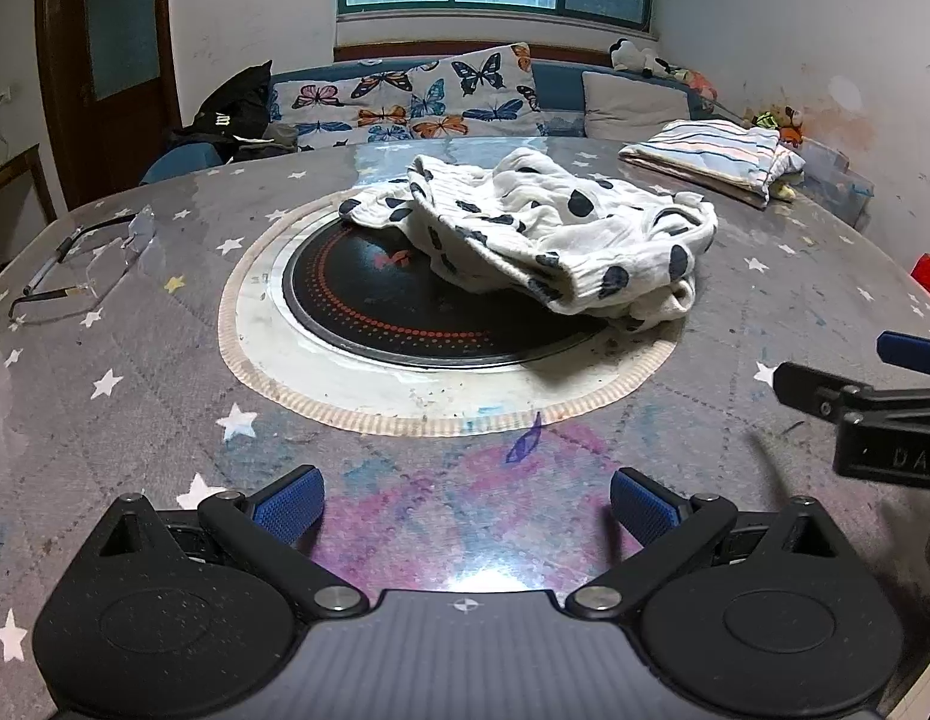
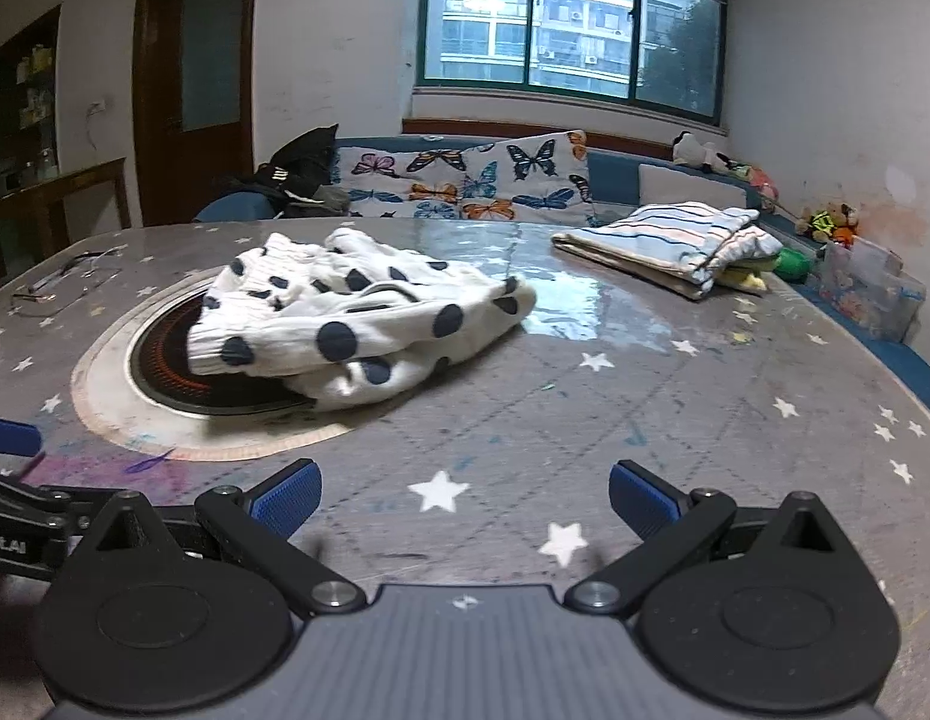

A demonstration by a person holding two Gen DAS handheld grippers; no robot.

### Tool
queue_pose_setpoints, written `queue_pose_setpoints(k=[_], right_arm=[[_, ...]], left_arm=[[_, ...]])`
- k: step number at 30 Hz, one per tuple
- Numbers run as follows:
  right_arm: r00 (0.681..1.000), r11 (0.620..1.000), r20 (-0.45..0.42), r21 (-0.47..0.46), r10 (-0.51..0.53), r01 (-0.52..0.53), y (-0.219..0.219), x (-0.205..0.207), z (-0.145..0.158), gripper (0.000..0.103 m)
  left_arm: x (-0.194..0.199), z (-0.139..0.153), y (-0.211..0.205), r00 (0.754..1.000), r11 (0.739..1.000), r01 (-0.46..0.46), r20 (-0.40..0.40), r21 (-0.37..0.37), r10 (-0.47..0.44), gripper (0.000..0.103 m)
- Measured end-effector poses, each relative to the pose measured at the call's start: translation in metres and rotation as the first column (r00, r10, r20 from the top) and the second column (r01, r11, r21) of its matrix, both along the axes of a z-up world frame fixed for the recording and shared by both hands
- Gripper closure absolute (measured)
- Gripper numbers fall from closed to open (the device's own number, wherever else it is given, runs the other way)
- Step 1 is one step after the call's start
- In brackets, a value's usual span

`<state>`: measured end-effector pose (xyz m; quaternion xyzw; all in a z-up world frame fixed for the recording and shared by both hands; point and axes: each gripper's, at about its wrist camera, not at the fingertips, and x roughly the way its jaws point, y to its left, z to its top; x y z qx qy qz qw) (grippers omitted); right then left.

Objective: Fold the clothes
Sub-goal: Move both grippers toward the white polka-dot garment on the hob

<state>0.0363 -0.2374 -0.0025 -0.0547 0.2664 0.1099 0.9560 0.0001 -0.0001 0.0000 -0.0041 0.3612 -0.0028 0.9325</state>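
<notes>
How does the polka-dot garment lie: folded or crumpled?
Crumpled: the polka-dot garment lies bunched in uneven heaps, partly over the round cooktop.

One crumpled white garment with dark dots [image 1: 543, 234] and one folded stack of striped clothes [image 1: 714, 156] are counted on the bench [image 1: 135, 396], along with one pair of glasses [image 1: 75, 270] and one round black hotplate [image 1: 375, 312] set into its middle. Two grippers are seen, the left gripper [image 1: 465, 510] and the right gripper [image 2: 465, 504], each with two blue pads spread apart. Behind the bench, one butterfly-print cushion [image 2: 525, 180] and one window [image 2: 573, 30] are counted.
</notes>
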Motion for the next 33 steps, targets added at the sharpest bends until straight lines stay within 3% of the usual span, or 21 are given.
queue_pose_setpoints(k=[33], right_arm=[[0.997,0.999,-0.064,0.017,0.044,-0.043,0.016,0.015,0.012,0.000]], left_arm=[[0.026,0.012,0.011,0.999,1.000,-0.003,-0.034,-0.013,0.003,0.000]])
